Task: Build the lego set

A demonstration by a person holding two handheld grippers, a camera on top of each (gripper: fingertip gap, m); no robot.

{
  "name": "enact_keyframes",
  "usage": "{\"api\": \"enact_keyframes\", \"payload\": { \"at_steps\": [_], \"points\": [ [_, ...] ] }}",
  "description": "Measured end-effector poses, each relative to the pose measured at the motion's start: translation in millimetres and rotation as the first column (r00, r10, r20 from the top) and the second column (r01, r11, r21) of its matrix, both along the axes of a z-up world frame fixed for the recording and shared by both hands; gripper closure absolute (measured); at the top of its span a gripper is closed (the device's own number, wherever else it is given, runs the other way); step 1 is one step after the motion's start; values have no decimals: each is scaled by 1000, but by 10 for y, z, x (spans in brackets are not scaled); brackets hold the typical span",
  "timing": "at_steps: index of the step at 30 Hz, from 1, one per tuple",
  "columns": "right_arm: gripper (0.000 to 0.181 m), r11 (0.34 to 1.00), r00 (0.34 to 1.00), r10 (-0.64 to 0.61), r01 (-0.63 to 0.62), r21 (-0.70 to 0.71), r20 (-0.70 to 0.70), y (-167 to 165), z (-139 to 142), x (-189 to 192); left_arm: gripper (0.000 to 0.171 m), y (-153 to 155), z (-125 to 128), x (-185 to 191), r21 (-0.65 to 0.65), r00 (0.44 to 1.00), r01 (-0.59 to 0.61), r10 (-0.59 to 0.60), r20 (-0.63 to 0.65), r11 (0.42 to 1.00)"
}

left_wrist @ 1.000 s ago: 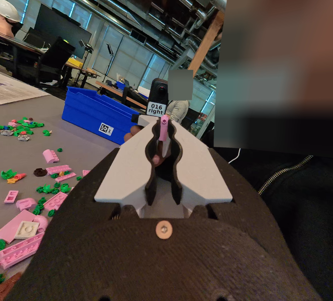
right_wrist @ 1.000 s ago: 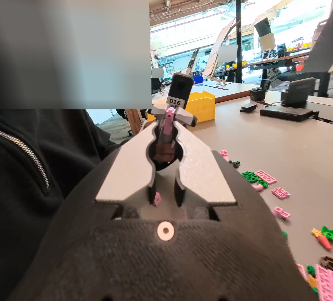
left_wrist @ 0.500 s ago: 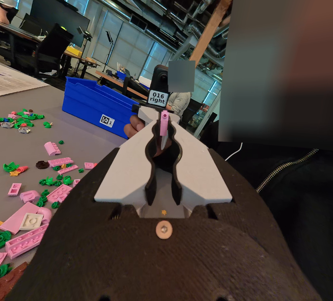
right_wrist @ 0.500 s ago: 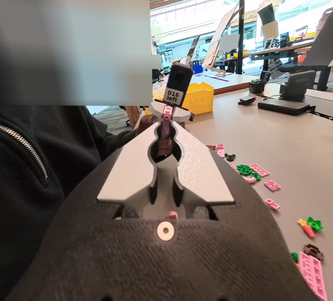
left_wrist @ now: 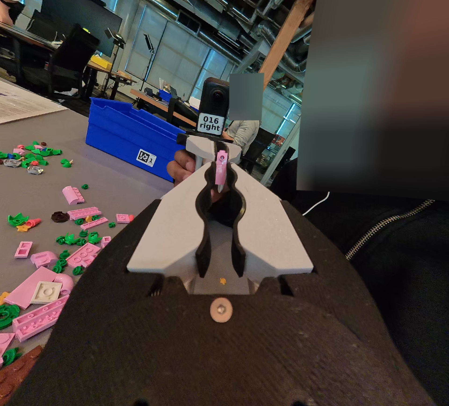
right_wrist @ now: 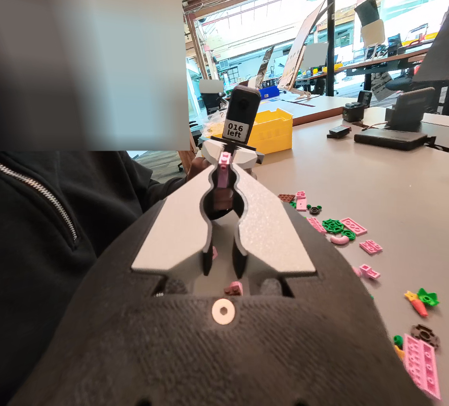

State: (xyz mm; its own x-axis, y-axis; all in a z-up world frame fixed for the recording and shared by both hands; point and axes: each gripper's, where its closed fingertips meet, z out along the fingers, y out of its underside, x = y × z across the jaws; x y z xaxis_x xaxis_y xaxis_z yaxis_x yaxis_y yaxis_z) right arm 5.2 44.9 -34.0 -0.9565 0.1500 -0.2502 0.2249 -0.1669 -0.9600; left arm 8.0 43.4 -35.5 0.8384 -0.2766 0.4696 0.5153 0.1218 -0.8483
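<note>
Both grippers are held up above the grey table (left_wrist: 109, 183), tip to tip and facing each other. My left gripper (left_wrist: 220, 166) is shut on a narrow pink lego piece (left_wrist: 221, 168) that stands upright between its fingertips, with a pale tip hanging below. My right gripper (right_wrist: 223, 166) is shut on the same kind of pink piece (right_wrist: 223, 173); I cannot tell whether it is one piece or two joined. The right gripper also shows just behind the piece in the left wrist view (left_wrist: 213, 149), and the left gripper in the right wrist view (right_wrist: 229, 155).
Loose pink plates (left_wrist: 83, 252), green leaves (left_wrist: 70, 239) and a pink long plate (right_wrist: 422, 372) lie scattered on the table. A blue bin (left_wrist: 131, 132) and a yellow bin (right_wrist: 269, 132) stand behind. A person in a black zipped jacket (right_wrist: 48, 212) sits close by. Left and right tips are no more than a few centimetres apart. From either gripper's tips it is about 20 centimetres to the pink long plate (right_wrist: 422, 372). It is also in sight in the left wrist view (left_wrist: 86, 212).
Both grippers stay shut around the pink piece, tip to tip. They have shifted and tilted a little together, so the table pieces slide in both views.
</note>
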Motion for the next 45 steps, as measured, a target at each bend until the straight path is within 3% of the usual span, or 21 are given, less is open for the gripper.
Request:
{"api": "enact_keyframes", "payload": {
  "at_steps": [10, 23, 45],
  "points": [
    [176, 999, 999, 27, -28, 40, 27, -22, -50, 18, 166, 8, -7, 8, -8, 1000, 3, -3, -5, 1000],
    [176, 998, 987, 30, -38, 52, 158, -29, -128, -22, 165, 17, -104, -10, -130, 982, -117, 95, -162, 985],
    [176, 986, 987, 109, -122, 113, 117, 7, -166, 111, 166, 69, -156, 120, -156, 989, -14, -9, -148, 988]
  ]
}}
